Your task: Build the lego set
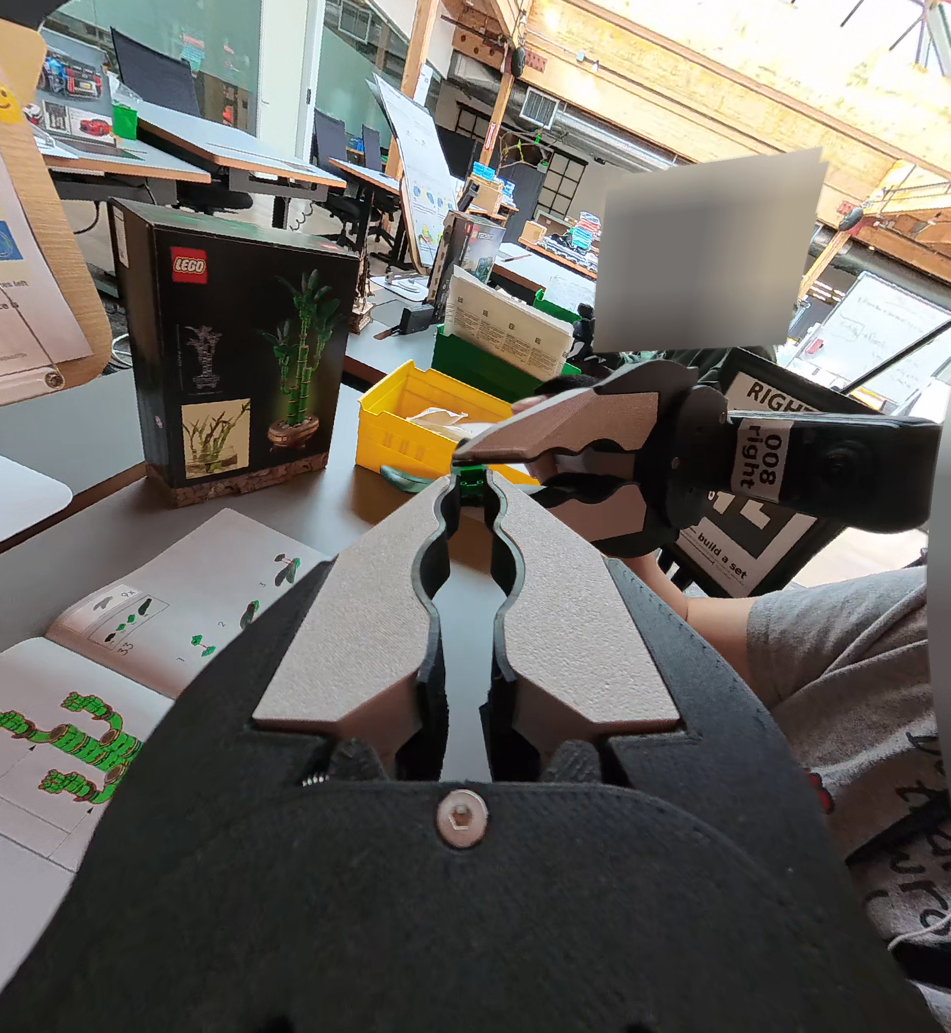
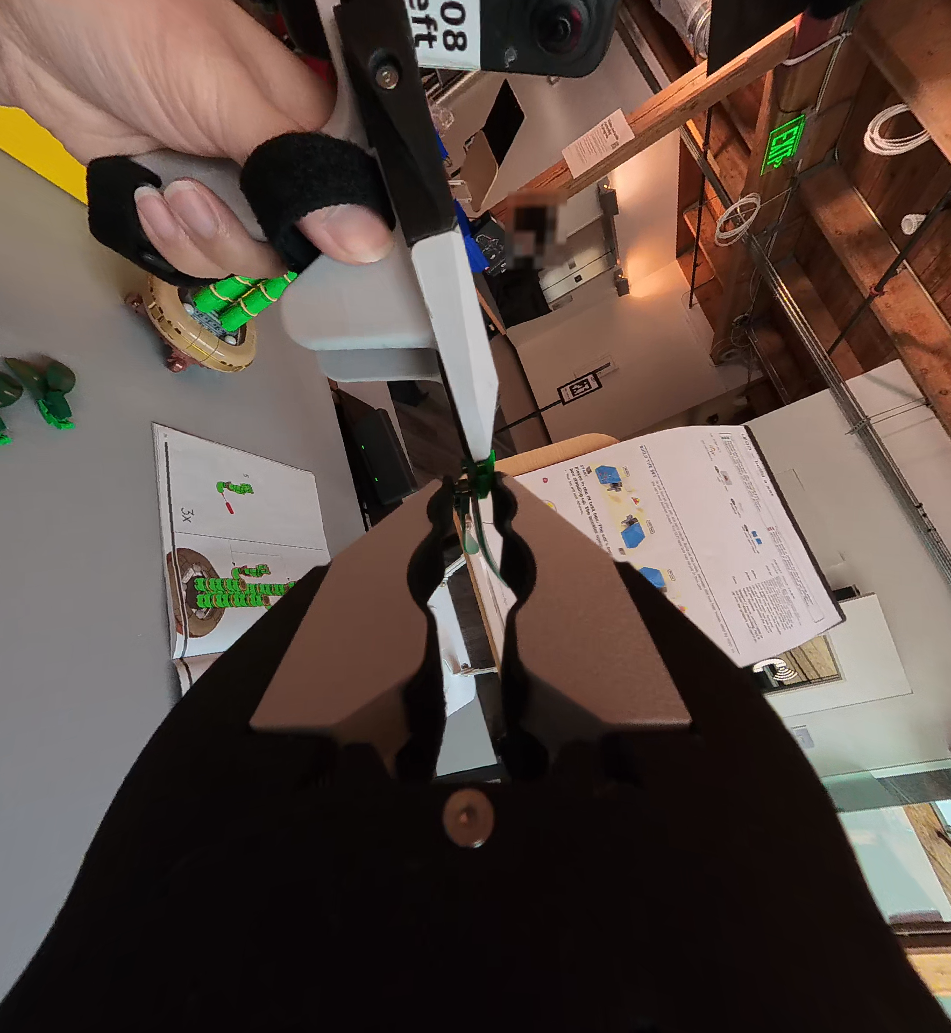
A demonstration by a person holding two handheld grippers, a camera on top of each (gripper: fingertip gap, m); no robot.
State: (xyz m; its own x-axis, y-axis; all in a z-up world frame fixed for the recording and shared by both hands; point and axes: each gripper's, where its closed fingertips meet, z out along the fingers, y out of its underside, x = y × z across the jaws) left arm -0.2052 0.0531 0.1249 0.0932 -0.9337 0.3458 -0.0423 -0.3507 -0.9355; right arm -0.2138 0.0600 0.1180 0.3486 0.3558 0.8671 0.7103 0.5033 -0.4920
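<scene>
My left gripper is shut on a small bright green lego piece and holds it above the table. My right gripper comes in from the right, and its tips meet that piece from above. In the right wrist view my right gripper is shut on a thin dark green leaf piece that trails back between its fingers. The green piece sits at its tips, touching the left gripper that comes down from above. The bamboo model on its round tan base stands on the table.
The lego box stands at the back left, with a yellow bin beside it and a loose dark leaf in front. The open instruction booklet lies at the left. Several leaf sub-assemblies lie on the table. A framed sign stands at the right.
</scene>
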